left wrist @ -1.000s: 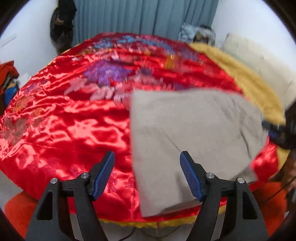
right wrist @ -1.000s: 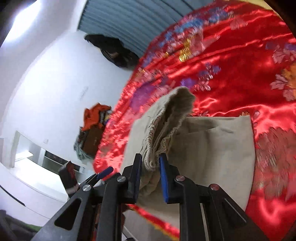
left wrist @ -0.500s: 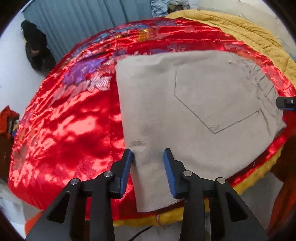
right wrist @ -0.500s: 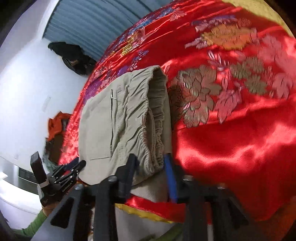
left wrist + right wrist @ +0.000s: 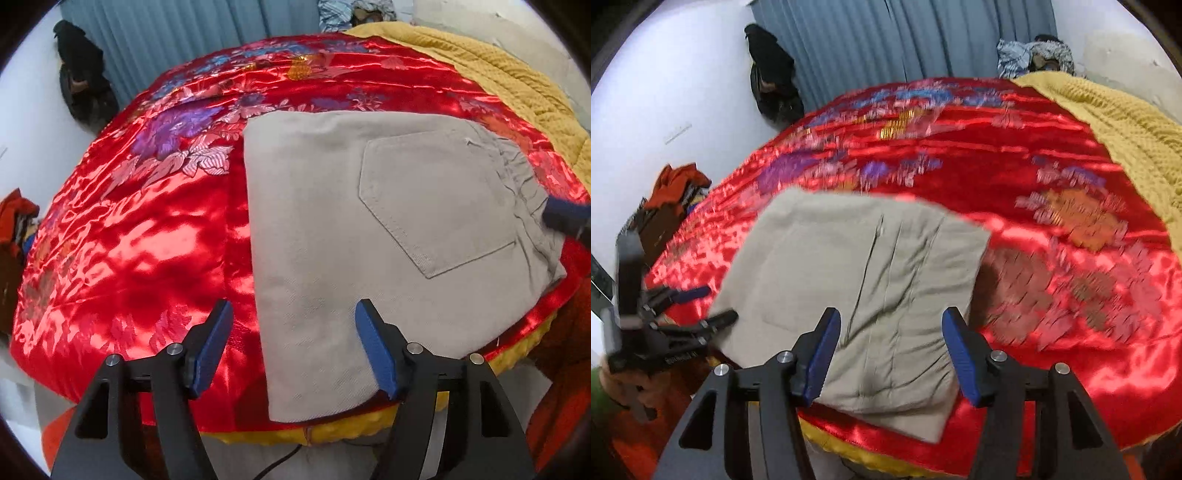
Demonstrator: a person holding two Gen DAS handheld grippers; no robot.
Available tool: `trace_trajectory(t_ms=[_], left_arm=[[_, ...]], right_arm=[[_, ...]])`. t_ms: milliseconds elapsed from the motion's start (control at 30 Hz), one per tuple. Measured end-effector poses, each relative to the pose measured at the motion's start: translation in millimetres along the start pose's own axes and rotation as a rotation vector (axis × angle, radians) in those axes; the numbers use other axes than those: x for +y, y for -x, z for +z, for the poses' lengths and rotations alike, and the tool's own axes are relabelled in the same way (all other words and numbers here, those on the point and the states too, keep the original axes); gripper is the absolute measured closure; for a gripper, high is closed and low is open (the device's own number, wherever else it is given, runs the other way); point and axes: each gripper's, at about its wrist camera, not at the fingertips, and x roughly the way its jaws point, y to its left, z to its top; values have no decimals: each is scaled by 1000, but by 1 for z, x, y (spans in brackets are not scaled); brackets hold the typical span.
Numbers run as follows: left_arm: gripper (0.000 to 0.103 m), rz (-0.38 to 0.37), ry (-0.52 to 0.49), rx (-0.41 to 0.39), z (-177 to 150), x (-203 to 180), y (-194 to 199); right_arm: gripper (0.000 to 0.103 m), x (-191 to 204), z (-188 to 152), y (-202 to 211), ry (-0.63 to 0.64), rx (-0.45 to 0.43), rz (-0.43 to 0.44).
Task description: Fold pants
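1. We see the folded beige cotton pants [image 5: 369,240] lying flat at the near edge of the bed's red floral satin quilt [image 5: 147,240].
2. The right gripper [image 5: 890,350], which pinched the waistband 1 second ago, has let go; its jaws are opening, empty.
3. The left gripper [image 5: 293,343] jaws are likewise opening, straddling the hem, not pressing.
4. We judge this fold complete.
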Motion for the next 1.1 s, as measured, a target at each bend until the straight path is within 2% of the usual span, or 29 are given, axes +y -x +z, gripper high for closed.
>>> trace_trajectory(t_ms=[100,167,233,267,300,333,400,467,567,667,767,800,867,900,967,1100], left_arm=[[31,-3,0,8,-1,0,-1],[30,-18,-3,20,1,3,1],[29,-75,45,25,10,22,8],[23,-101,77,23,13,31,9],[18,-140,128,29,18,45,8],[18,-184,189,48,23,61,3],[18,-252,257,115,31,78,-14],[18,-313,275,189,37,83,-37],[17,-340,267,236,43,76,-55],[21,-358,236,243,49,62,-54],[53,-372,200,281,54,47,-56],[71,-352,194,272,55,44,-52],[86,-359,180,250,59,42,-38],[89,-362,177,237,61,43,-28],[90,-380,160,197,69,43,-5],[90,-421,167,88,93,67,38]], right_arm=[[45,-4,-11,-14,13,48,-13],[45,-9,-5,-5,-17,46,33],[45,-31,4,7,-128,34,125],[45,-49,9,16,-201,16,156],[45,-64,12,21,-264,7,177],[45,-86,15,25,-346,7,208],[45,-123,16,10,-495,93,326],[45,-138,15,-10,-548,188,391],[45,-136,16,-43,-524,301,425],[44,-122,19,-71,-486,377,448],[42,-109,24,-82,-436,410,434],[54,-104,28,-80,-395,417,424],[64,-97,33,-72,-336,405,424],[69,-92,36,-64,-312,396,429],[73,-77,44,-47,-264,378,435],[74,-46,76,-12,-189,291,473]])
